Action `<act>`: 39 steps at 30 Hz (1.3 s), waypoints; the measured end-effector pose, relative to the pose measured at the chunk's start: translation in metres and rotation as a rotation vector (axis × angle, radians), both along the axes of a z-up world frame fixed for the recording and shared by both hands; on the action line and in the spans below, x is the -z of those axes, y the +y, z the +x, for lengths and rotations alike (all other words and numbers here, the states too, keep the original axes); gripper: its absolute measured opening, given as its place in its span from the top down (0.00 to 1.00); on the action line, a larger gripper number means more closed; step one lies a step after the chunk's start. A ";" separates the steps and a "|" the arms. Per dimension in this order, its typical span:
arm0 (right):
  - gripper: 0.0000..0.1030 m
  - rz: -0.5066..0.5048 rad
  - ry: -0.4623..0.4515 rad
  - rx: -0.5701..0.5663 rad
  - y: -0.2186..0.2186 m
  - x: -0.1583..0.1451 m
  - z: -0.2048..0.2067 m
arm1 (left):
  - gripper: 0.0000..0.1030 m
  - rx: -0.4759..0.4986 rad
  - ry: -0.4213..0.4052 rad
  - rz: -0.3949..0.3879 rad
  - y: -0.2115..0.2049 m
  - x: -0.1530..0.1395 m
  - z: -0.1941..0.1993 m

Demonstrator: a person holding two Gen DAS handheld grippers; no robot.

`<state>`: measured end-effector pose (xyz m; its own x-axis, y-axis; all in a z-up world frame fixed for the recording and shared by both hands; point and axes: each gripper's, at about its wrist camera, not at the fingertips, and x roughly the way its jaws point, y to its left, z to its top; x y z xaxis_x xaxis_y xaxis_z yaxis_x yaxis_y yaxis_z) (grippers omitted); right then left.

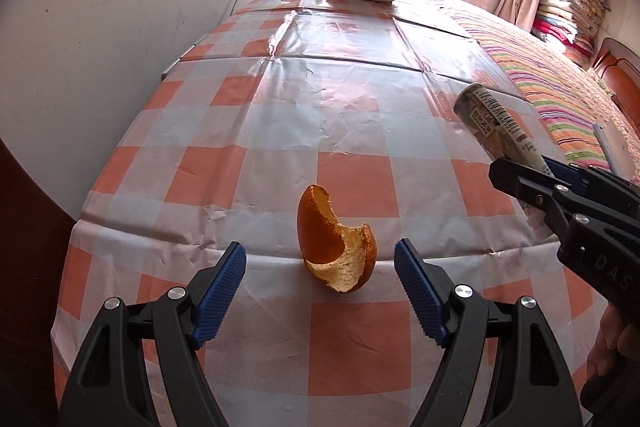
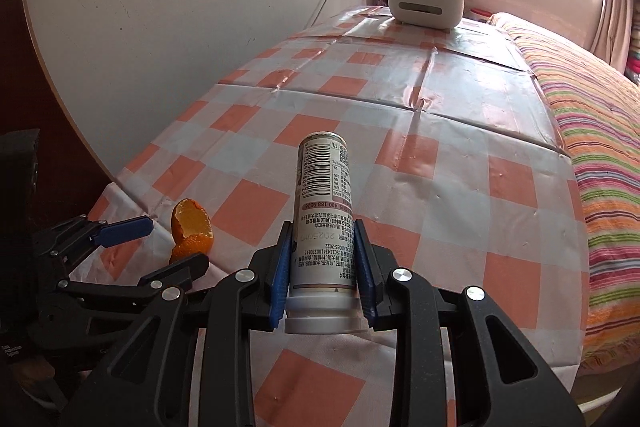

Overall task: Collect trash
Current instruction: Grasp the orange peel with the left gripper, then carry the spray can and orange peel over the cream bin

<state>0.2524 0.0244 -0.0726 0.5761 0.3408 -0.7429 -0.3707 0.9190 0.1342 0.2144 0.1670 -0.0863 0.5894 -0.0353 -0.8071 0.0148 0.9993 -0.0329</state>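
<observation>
left wrist: orange peel [image 1: 335, 243] on checked worktop [image 1: 352, 115] near front edge, centred between wide-spread fingers [image 1: 222, 291] of left gripper [image 1: 320, 289], untouched; likely light, curled, brittle, best pinched across rim | right wrist: right gripper [image 2: 323, 277] fingers [image 2: 280, 279] narrow, clamped on bottle [image 2: 323, 219] near cap, raised; likely light, stiff, slick.

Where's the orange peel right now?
The orange peel lies on the checked tablecloth near its front edge, between the open blue pads of the left gripper, untouched; the right wrist view shows it at lower left.
</observation>
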 end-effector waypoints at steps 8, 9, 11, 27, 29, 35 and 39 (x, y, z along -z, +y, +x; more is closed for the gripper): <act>0.73 0.087 -0.057 0.034 -0.032 -0.026 -0.041 | 0.28 0.002 0.006 0.017 -0.008 0.007 0.005; 0.73 0.098 -0.060 0.040 -0.037 -0.027 -0.045 | 0.28 0.001 0.008 0.018 -0.008 0.008 0.006; 0.73 0.116 -0.064 0.052 -0.046 -0.029 -0.053 | 0.28 -0.006 0.006 0.029 -0.009 0.009 0.007; 0.73 0.137 -0.086 0.139 -0.093 -0.024 -0.094 | 0.68 -0.018 -0.013 0.063 -0.016 0.012 0.005; 0.73 0.139 -0.083 0.145 -0.097 -0.023 -0.097 | 0.70 -0.014 -0.022 0.076 -0.019 0.011 0.004; 0.73 0.133 -0.094 0.172 -0.107 -0.023 -0.105 | 0.72 0.000 -0.027 0.080 -0.027 0.010 0.000; 0.73 0.128 -0.106 0.189 -0.115 -0.024 -0.111 | 0.73 0.027 -0.031 0.069 -0.037 0.008 -0.005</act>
<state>0.1414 -0.0908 -0.0491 0.7106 0.3073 -0.6329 -0.2122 0.9513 0.2236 0.2098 0.1296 -0.0939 0.6135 0.0035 -0.7897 0.0415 0.9985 0.0366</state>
